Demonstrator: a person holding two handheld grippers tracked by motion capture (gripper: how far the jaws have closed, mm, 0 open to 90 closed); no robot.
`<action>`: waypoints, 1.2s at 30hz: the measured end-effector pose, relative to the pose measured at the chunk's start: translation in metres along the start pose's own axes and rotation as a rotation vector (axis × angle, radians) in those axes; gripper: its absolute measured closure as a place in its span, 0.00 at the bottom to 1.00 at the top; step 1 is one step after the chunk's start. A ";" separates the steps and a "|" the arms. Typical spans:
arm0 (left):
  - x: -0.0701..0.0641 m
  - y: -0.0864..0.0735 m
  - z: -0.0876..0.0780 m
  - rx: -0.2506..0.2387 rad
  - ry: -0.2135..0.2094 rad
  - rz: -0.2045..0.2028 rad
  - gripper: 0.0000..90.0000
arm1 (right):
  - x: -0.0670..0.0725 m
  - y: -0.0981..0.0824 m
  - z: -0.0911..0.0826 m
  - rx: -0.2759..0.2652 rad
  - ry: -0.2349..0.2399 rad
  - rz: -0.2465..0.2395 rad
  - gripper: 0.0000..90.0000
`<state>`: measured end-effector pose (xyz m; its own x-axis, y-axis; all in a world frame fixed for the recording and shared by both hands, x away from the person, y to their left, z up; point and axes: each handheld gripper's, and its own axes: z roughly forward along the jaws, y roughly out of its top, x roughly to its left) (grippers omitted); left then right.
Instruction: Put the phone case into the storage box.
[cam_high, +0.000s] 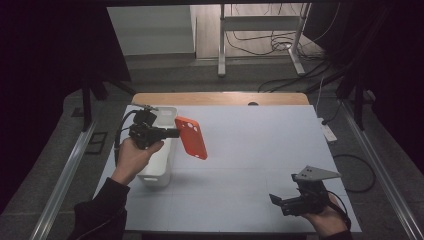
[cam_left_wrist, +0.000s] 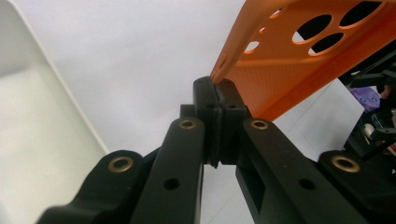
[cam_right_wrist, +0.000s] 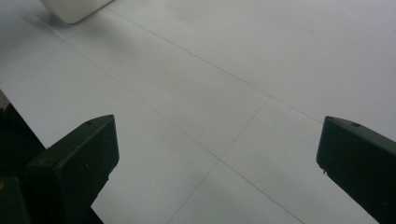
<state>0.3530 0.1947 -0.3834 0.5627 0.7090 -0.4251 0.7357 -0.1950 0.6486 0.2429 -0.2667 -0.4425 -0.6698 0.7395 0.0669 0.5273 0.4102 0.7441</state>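
Note:
An orange phone case (cam_high: 191, 137) hangs in the air, pinched at one edge by my left gripper (cam_high: 175, 132), which is shut on it just right of the white bin (cam_high: 159, 175). In the left gripper view the jaws press together on the phone case (cam_left_wrist: 289, 70) near its camera holes, and the bin's wall (cam_left_wrist: 42, 121) lies to the left. My right gripper (cam_high: 278, 201) rests low at the table's near right, a hand around it. Its jaws stand wide apart, and the right gripper (cam_right_wrist: 217, 154) has only bare table between them.
The white table (cam_high: 250, 150) has a wooden strip along its far edge. A corner of the white bin (cam_right_wrist: 74, 9) shows at the top left of the right gripper view. Past the table, a metal stand and cables lie on the floor.

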 end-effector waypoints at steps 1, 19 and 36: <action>0.002 0.001 -0.001 -0.002 0.002 -0.002 0.99 | -0.001 -0.001 -0.001 0.002 -0.005 0.002 0.00; 0.018 0.014 -0.016 -0.023 0.047 -0.009 0.99 | -0.019 -0.025 -0.026 0.022 -0.111 0.082 0.00; 0.037 0.023 -0.031 -0.031 0.102 -0.035 0.99 | -0.027 -0.038 -0.040 0.042 -0.171 0.140 0.00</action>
<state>0.3794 0.2379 -0.3644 0.4943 0.7804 -0.3829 0.7416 -0.1488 0.6541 0.2194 -0.3238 -0.4460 -0.4920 0.8691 0.0510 0.6326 0.3167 0.7068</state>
